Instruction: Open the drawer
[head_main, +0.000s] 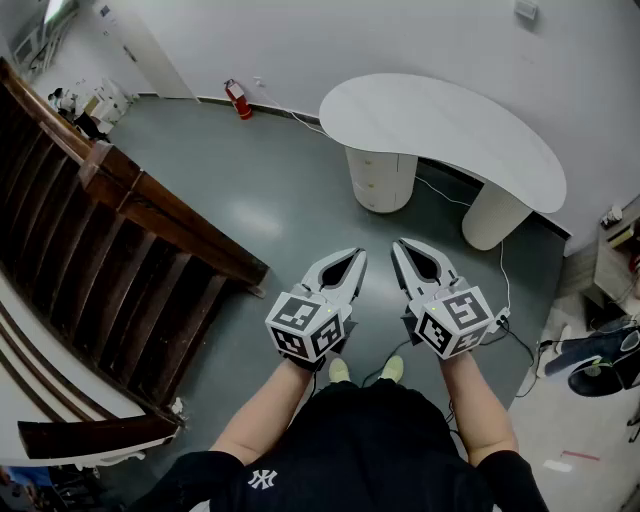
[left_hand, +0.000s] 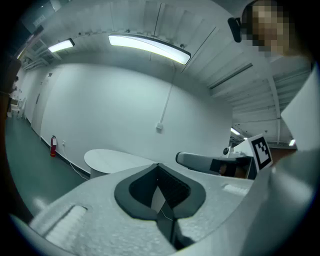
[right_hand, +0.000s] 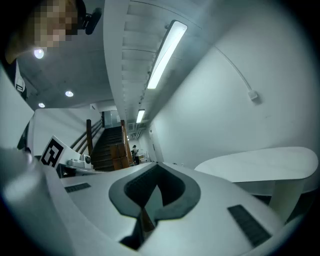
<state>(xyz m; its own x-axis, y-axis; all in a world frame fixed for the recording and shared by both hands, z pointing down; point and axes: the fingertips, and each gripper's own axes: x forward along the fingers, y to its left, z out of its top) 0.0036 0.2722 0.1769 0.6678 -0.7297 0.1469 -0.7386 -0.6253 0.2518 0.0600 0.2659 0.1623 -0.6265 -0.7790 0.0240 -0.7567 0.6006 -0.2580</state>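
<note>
My left gripper (head_main: 358, 254) is closed right down, its jaws meeting at the tips with nothing between them. My right gripper (head_main: 398, 245) beside it is the same: jaws together, empty. I hold both out roughly level over the grey-green floor (head_main: 270, 200), side by side but not touching, tips pointing ahead.

The drawer unit (head_main: 380, 178) stands ahead of both tips, well apart from them and slightly toward the left gripper's side. It is a white upright drum, its long axis vertical, tucked under the left end of a white kidney-shaped desk (head_main: 450, 125). Faint level seams split its curved face into stacked drawer fronts, each running round the curve, and these fronts face back toward me. None stands out from the drum. Any pulls are too small to make out.

The desk top stretches from above the drum away to the right, past my right gripper, where a second white leg (head_main: 495, 215) holds it up. A cable (head_main: 440, 192) trails on the floor between the two supports. Farther off, left of my left gripper, a red fire extinguisher (head_main: 238, 99) stands by the wall (head_main: 300, 40).
</note>
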